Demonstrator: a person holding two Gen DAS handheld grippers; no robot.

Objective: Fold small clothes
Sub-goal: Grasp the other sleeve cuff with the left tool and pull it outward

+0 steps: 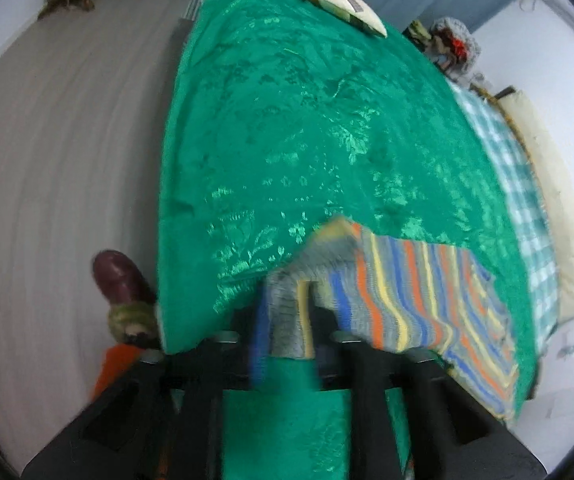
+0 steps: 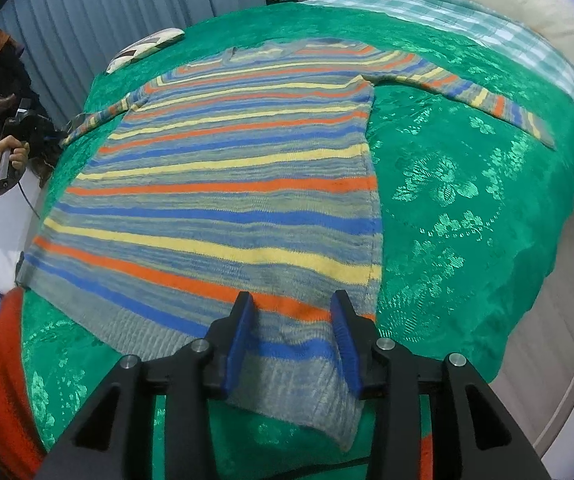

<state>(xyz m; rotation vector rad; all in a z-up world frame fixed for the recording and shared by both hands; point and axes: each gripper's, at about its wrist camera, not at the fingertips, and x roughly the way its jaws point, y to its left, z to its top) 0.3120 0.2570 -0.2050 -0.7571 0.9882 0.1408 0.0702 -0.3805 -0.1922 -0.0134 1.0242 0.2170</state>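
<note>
Green bedspread (image 2: 467, 184) lies bare beside sweater (image 2: 223, 200) edge.

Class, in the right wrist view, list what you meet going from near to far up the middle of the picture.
Black tongs with blue pads → striped knitted sweater → shiny green floral bedspread → blue pleated curtain.

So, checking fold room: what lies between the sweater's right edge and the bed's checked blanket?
In the right wrist view, only green bedspread and the sweater's own outstretched sleeve lie before the checked blanket.
</note>
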